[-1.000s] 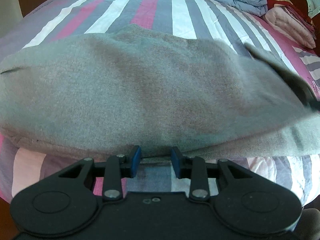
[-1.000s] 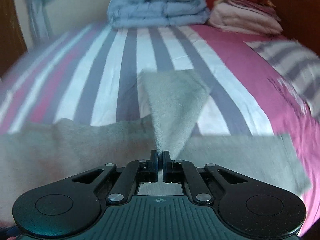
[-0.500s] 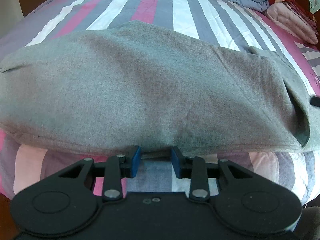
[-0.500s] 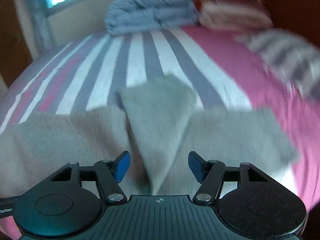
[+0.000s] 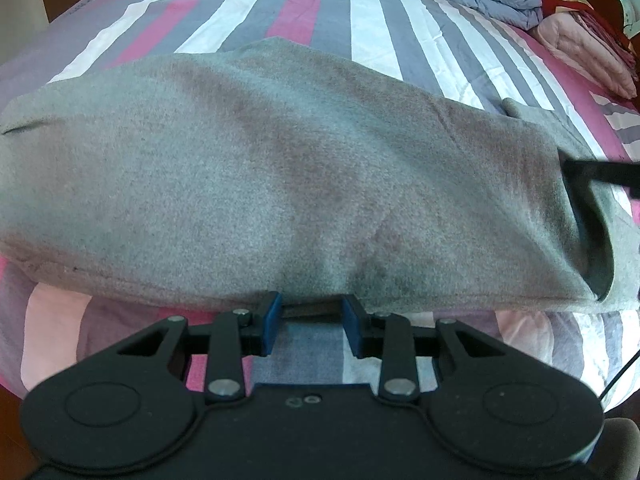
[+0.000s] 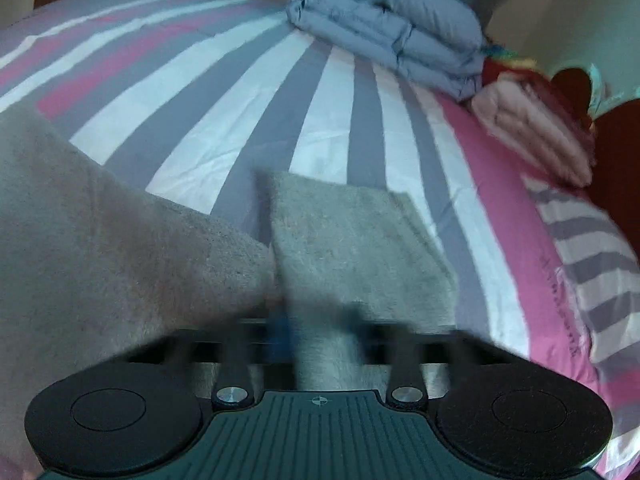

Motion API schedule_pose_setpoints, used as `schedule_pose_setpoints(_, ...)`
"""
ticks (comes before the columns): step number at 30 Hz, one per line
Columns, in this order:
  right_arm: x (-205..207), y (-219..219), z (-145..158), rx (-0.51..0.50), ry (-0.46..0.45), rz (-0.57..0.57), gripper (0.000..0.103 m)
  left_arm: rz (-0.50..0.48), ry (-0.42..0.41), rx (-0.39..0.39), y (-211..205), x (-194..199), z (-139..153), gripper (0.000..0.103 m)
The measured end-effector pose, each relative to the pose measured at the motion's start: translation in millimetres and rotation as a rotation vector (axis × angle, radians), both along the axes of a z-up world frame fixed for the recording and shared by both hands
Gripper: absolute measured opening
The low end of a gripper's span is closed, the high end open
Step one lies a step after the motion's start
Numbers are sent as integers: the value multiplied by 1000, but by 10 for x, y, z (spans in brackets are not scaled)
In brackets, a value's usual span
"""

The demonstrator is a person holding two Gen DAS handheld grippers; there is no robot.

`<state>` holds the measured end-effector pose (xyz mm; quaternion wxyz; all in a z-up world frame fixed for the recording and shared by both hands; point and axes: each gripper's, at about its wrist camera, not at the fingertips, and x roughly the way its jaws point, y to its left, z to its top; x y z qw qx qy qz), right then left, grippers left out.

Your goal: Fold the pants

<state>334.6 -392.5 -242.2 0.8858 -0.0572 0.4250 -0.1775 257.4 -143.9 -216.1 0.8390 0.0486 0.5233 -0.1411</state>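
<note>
Grey pants (image 5: pixel 280 184) lie across the striped bed, one layer folded over. My left gripper (image 5: pixel 312 322) is open with its blue pads at the pants' near edge, holding nothing. In the right wrist view the pants (image 6: pixel 120 256) fill the left side, with a folded end (image 6: pixel 352 240) lying ahead. My right gripper (image 6: pixel 320 332) is blurred by motion; its fingers stand apart over the grey cloth. Part of the right gripper (image 5: pixel 600 172) shows dark at the right end of the pants in the left wrist view.
A striped pink, grey and white bedsheet (image 5: pixel 360 32) covers the bed. A folded blue duvet (image 6: pixel 392 44) and pink folded bedding (image 6: pixel 532 136) sit at the far end. A dark wooden headboard (image 6: pixel 616 168) stands at the right.
My right gripper opened and let go of the pants end, which dropped onto the pants, then swung right. The left gripper stayed put and open.
</note>
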Motion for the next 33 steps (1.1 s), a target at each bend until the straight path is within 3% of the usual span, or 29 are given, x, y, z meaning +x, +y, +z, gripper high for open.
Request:
schedule_pose_setpoints(5, -430, -523, 517, 271, -245, -179, 6, -6, -2, 4, -3, -8, 5, 25)
schedule_pose_setpoints(9, -1228, -1124, 775, 487, -425, -379, 6, -12, -6, 12, -12, -19, -1, 25)
schedule_pose_setpoints(13, -1870, -1566, 272, 622, -365, -591, 6, -23, -14, 36, -64, -27, -7, 25)
schedule_pose_setpoints(15, -2107, -1795, -48, 740, -348, -722, 5, -27, -16, 48, -83, -34, -9, 25)
schedule_pose_setpoints(18, -2282, -1918, -212, 838, -375, -748, 6, -27, -19, 61, -105, -40, -13, 25)
schedule_pose_setpoints(21, -2165, -1838, 14, 662, -349, -616, 12, -20, -18, 69, -117, -40, -17, 25)
schedule_pose_setpoints(23, -2019, -1665, 84, 507, -286, -504, 32, -15, -15, 71, -120, -37, -15, 25)
schedule_pose_setpoints(24, -1939, -1550, 85, 396, -246, -432, 51, -11, -13, 70, -116, -38, -14, 25)
schedule_pose_setpoints(25, -1904, -1446, 85, 300, -225, -380, 57, -9, -12, 70, -111, -36, -15, 25)
schedule_pose_setpoints(30, -1885, -972, -88, -71, -141, -144, 57, -7, -10, 76, -125, -38, -8, 26)
schedule_pose_setpoints(33, -2024, -813, -171, -191, -129, -55, 57, -2, 3, 73, -119, -26, -25, 27)
